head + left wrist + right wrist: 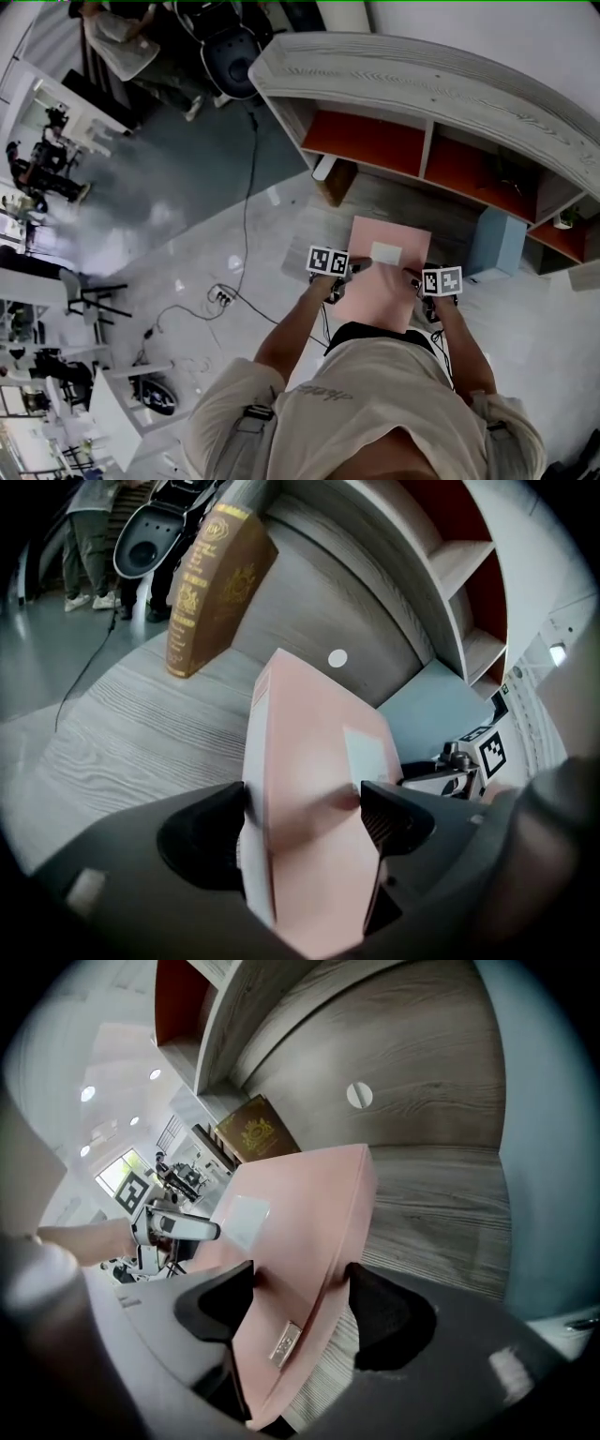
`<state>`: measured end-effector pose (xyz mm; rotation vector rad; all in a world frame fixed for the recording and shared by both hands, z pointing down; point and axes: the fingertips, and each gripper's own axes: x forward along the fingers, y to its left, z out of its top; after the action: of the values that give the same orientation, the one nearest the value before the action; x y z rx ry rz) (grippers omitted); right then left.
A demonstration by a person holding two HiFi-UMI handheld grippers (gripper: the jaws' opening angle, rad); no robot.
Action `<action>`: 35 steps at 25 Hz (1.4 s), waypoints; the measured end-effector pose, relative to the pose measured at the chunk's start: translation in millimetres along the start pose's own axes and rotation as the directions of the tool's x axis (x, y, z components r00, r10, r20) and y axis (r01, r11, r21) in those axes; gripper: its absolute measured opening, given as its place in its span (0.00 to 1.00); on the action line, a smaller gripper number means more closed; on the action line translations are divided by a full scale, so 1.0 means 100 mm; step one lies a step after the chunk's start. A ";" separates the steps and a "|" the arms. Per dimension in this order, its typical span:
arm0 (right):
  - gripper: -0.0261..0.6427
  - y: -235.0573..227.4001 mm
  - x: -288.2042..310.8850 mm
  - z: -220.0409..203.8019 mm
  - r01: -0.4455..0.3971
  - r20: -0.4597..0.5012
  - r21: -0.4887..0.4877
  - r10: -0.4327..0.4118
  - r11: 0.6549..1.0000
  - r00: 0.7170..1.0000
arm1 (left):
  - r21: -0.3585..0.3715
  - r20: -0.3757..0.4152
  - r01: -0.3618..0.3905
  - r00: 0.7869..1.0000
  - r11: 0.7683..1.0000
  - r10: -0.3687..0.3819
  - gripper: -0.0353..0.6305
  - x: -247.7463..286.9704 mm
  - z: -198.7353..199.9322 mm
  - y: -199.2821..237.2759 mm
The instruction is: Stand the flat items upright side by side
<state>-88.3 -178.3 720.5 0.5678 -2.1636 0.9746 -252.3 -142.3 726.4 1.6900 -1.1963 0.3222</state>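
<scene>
**Q:** Where is the work item?

**A:** The pink, rectangular hardback book with a white label [380, 281] [309, 761] [300, 1204] is held clear of the shelf board with its cover roughly upward. It is not yet upright.

**Q:** What is the gripper condition?

**A:** The left gripper [356, 267] [305, 810] is clamped across the book's thickness at one side edge. The right gripper [414, 278] [300, 1302] is clamped the same way at the opposite edge. Each bites only a narrow margin.

**Q:** What are the surroundings?

**A:** A brown hardback book with gold embossing [211, 592] [253, 1129] leans tilted on the grey wood-grain shelf unit with red back panels [422, 75]. A pale blue slab-shaped item [495, 244] [441, 700] stands at the other side. The pink book hangs between them.

**Q:** What are the likely faults?

**A:**
- Slip: a shallow edge grip may let the book pivot or drop while it is turned upright.
- Twist: unequal movement of the two grippers would rack the cover or pull one edge free.
- Collision: swinging a corner into the leaning brown book would probably topple it.
- Fall-over: letting go before the book rests against a neighbour may leave it flat again.
</scene>
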 end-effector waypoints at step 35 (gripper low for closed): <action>0.48 0.69 -0.94 0.73 0.344 0.443 -0.432 -0.136 0.833 0.886 | 0.376 0.347 -0.111 0.937 0.920 -0.029 0.62 -1.22 0.47 -0.87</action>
<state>-97.9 -182.5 583.2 0.8077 -2.4876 0.1295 -253.6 -111.8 572.3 2.1360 -1.5034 0.3118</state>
